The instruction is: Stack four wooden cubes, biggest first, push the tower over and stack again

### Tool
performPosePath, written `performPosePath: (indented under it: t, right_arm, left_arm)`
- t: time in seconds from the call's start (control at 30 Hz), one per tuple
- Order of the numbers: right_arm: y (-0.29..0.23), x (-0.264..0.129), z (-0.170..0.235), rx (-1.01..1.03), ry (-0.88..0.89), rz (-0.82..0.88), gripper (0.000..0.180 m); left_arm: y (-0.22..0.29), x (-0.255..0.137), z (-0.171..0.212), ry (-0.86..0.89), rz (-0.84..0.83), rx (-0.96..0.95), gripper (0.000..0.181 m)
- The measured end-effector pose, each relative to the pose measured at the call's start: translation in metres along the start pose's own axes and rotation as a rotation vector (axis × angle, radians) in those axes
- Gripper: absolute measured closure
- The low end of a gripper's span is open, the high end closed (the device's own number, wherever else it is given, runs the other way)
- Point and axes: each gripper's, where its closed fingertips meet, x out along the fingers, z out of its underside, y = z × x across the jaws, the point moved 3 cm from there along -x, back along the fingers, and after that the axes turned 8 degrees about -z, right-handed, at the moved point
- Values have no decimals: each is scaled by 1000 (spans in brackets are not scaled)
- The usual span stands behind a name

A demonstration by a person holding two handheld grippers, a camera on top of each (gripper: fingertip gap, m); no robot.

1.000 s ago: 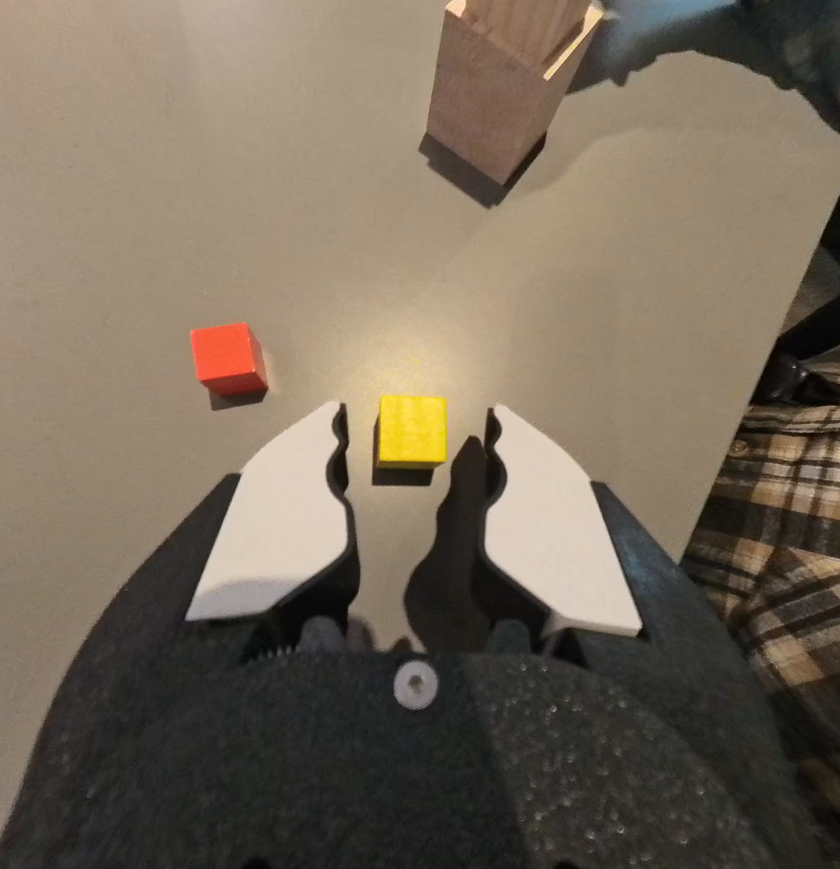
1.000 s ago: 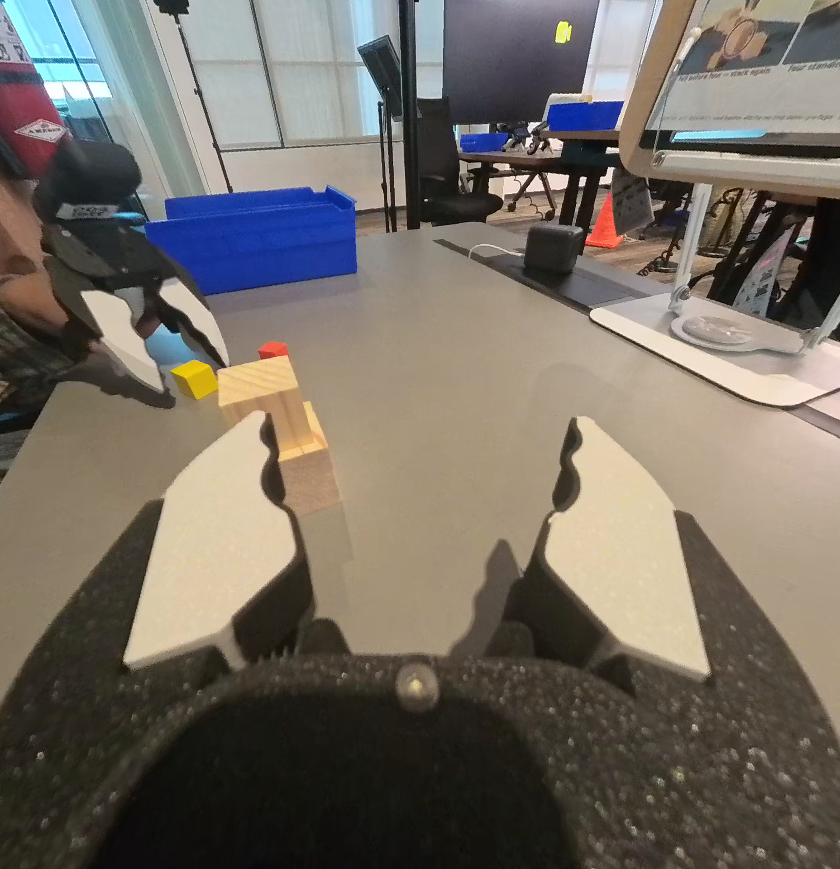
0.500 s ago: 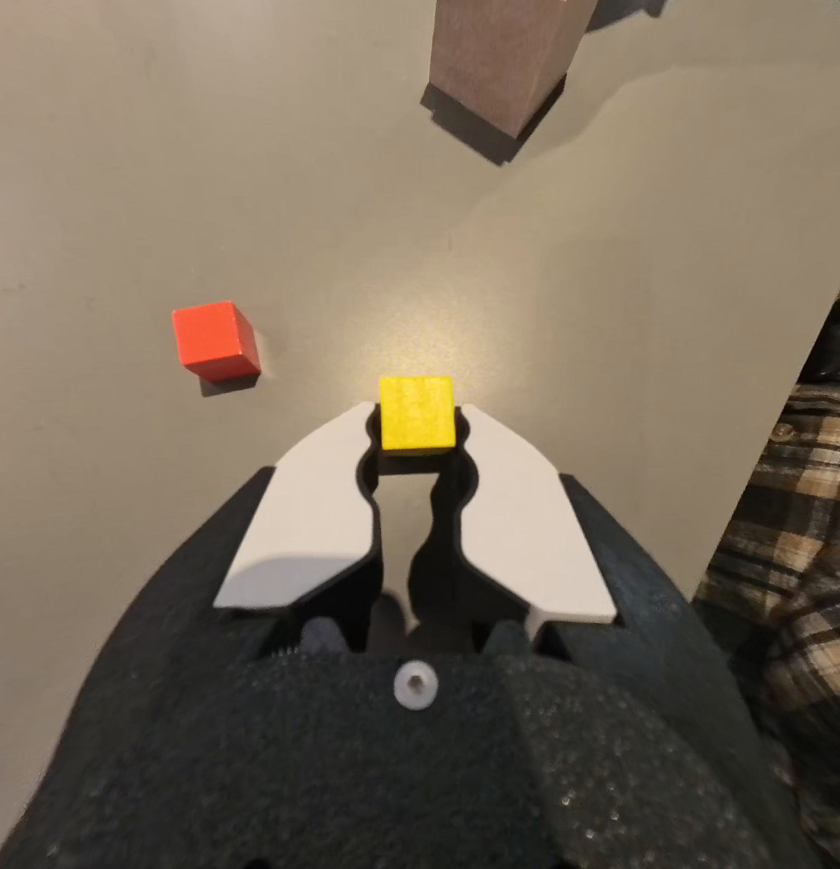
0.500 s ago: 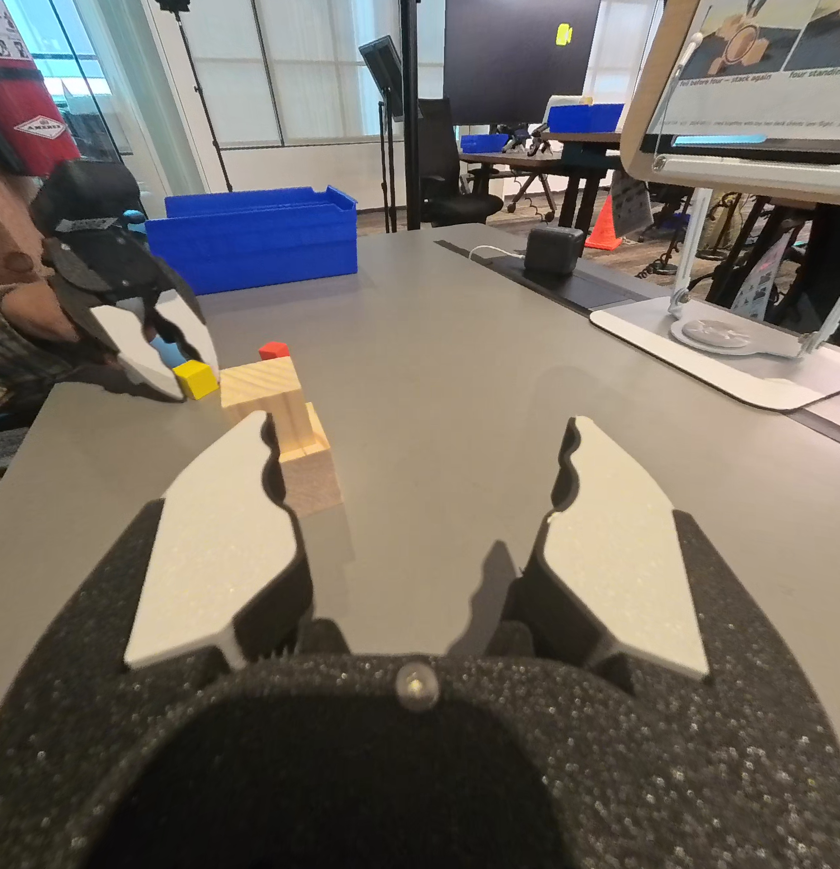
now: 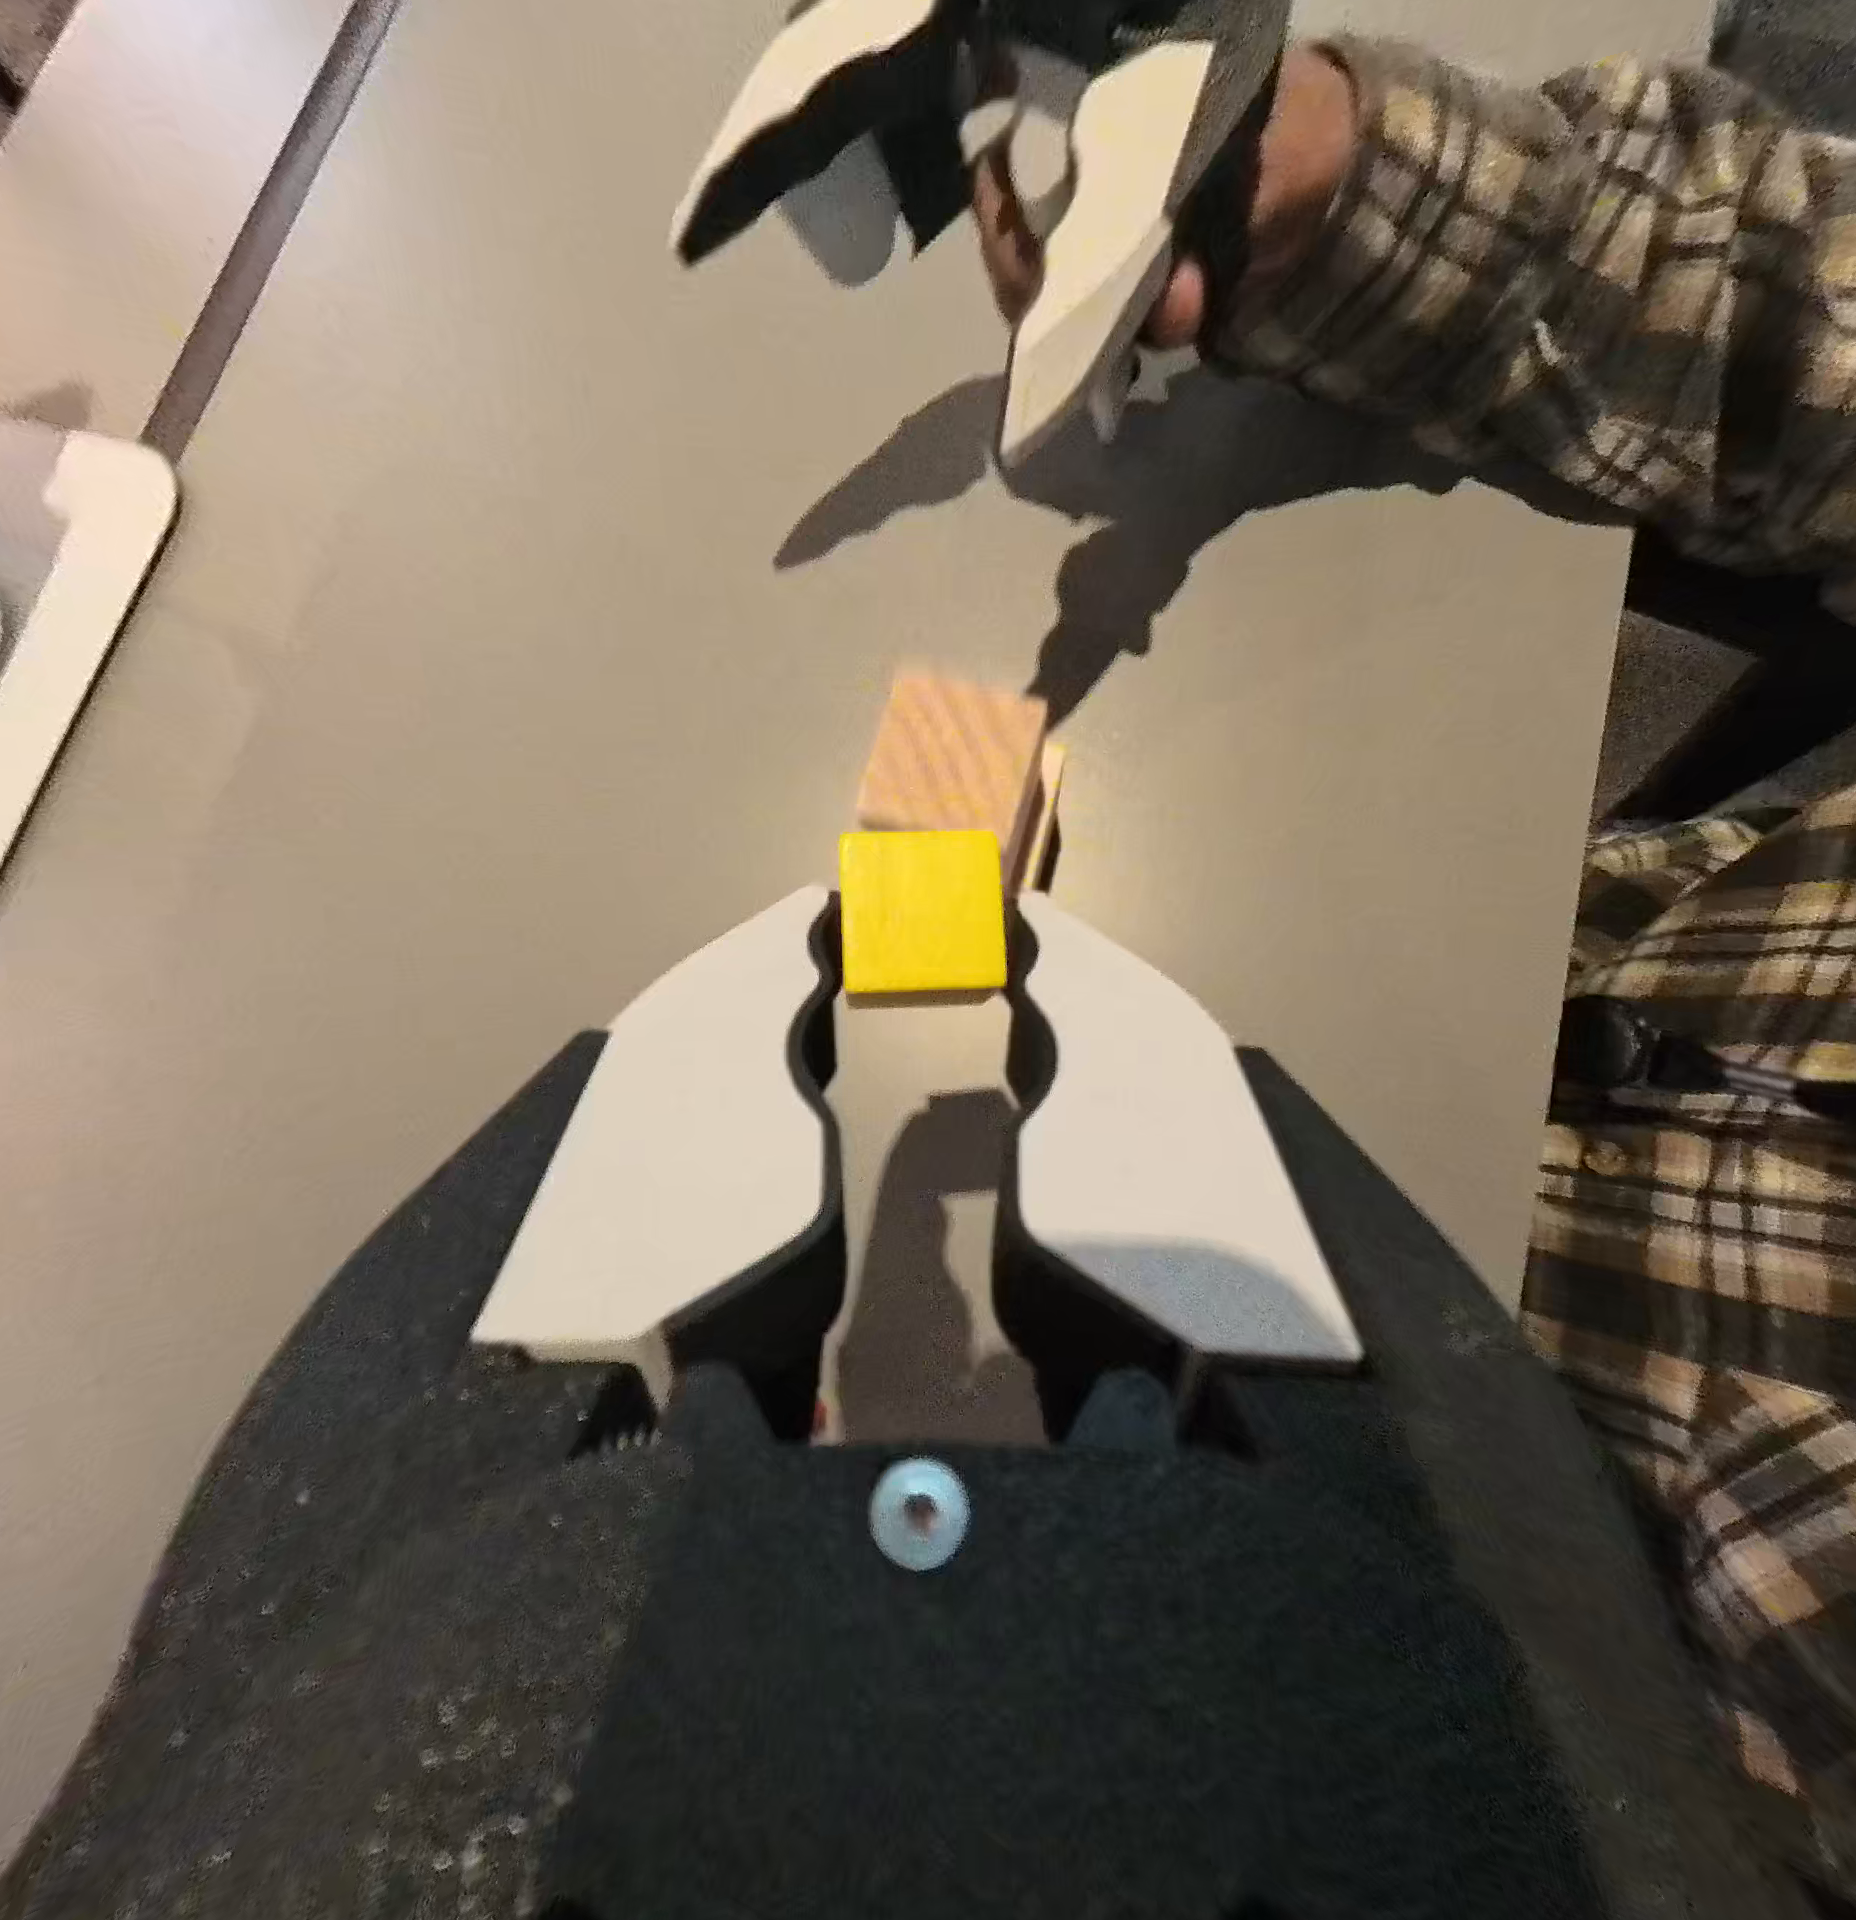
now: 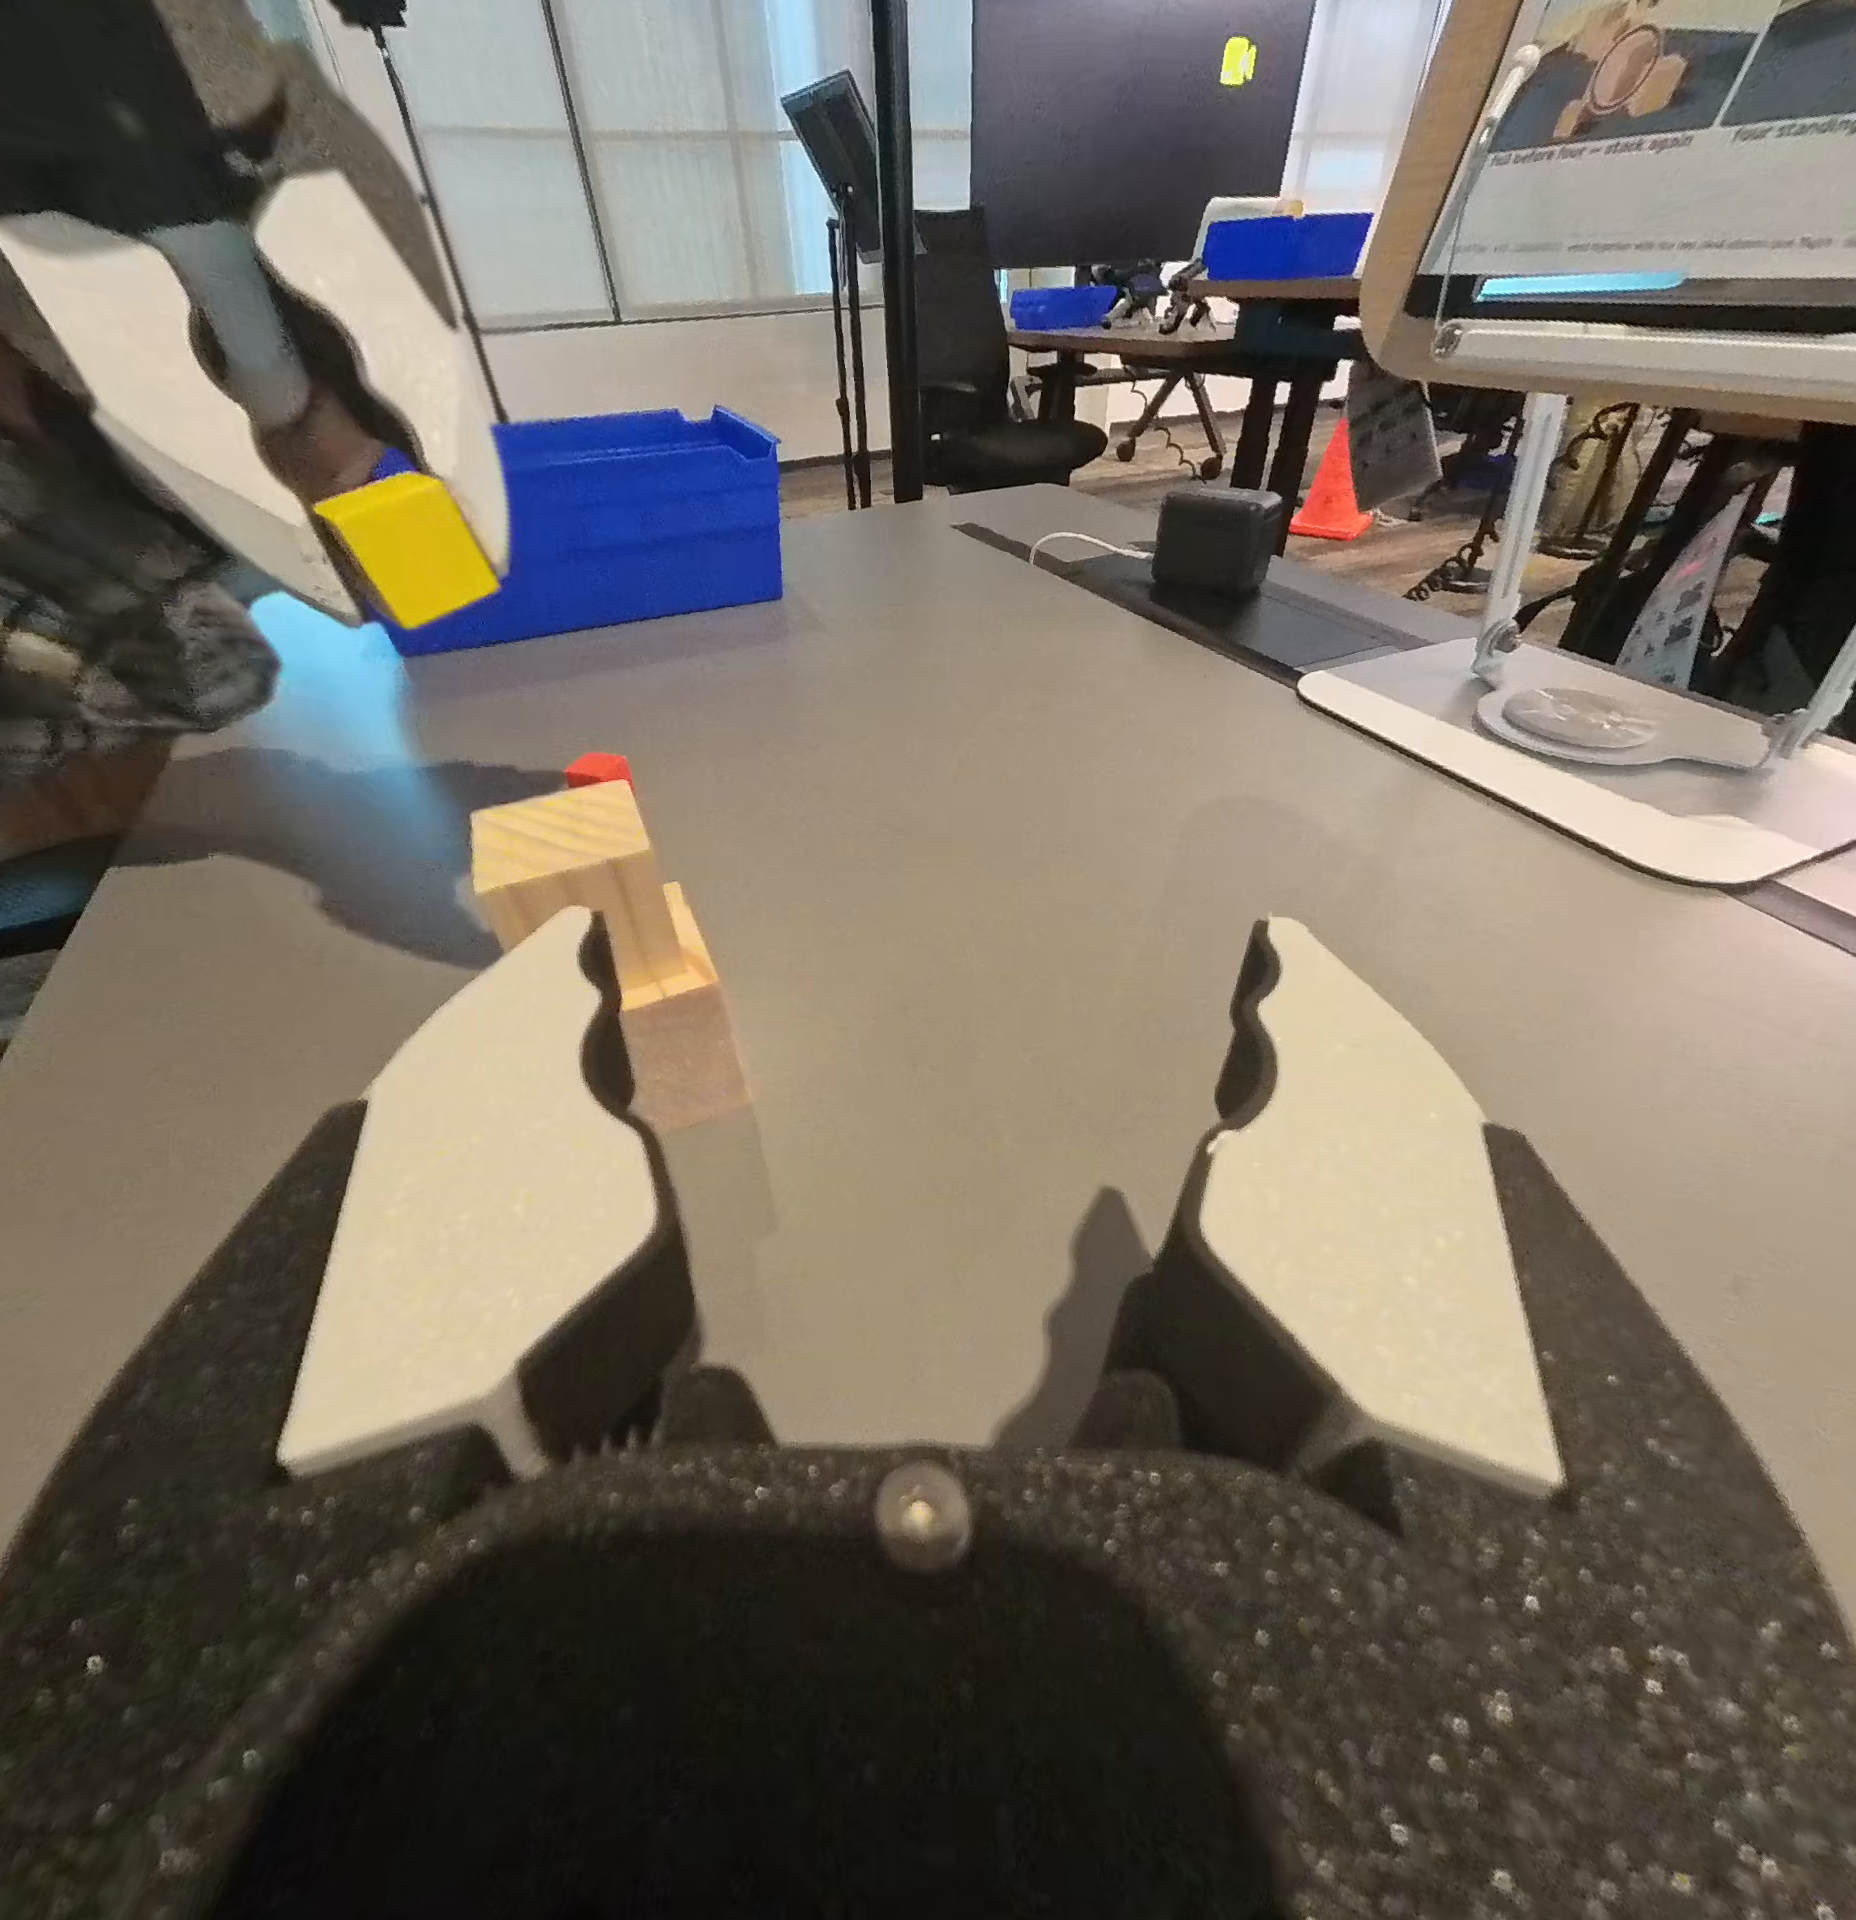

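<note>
My left gripper point(image 5: 922, 935) is shut on a small yellow cube point(image 5: 922, 912) and holds it in the air above a stack of two plain wooden cubes point(image 5: 950, 764). In the right wrist view the smaller plain cube point(image 6: 565, 868) sits on the bigger one point(image 6: 685, 1049), offset toward the left. The left gripper point(image 6: 410, 582) with the yellow cube point(image 6: 404, 556) is high at the upper left. A small red cube point(image 6: 598, 770) lies on the grey table point(image 6: 1007, 779) just behind the stack. My right gripper point(image 6: 919, 935) is open and empty, low, right of the stack; it also shows in the left wrist view point(image 5: 846, 348).
A blue bin point(image 6: 612, 530) stands at the table's back left. A black box point(image 6: 1215, 540) on a dark mat and a white stand base point(image 6: 1589, 769) under a screen point(image 6: 1651, 156) are at the right. A plaid sleeve point(image 5: 1578, 260) and the table edge are at the right in the left wrist view.
My left gripper closed on the yellow cube, lifted it off the table and carried it over the wooden stack. The right gripper has stayed open and still.
</note>
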Motion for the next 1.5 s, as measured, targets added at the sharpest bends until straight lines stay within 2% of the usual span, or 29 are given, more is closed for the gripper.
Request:
performPosePath:
  t: [0.03, 0.23, 0.4, 1.0, 1.5]
  right_arm:
    - [0, 0, 0, 0, -1, 0, 69]
    - [0, -2, -2, 0, 13, -4, 69]
    - [-2, 0, -2, -2, 5, -15, 69]
    - [-1, -1, -2, 0, 10, -10, 69]
    - [0, 0, 0, 7, 4, -11, 69]
  left_arm:
    - [1, 7, -8, -9, 28, 26, 152]
    - [13, 40, -19, -50, 180, 85, 152]
    - [9, 50, -16, -67, 212, 88, 152]
    - [8, 61, -10, 41, 302, 86, 152]
    - [11, 63, -7, 42, 312, 104, 152]
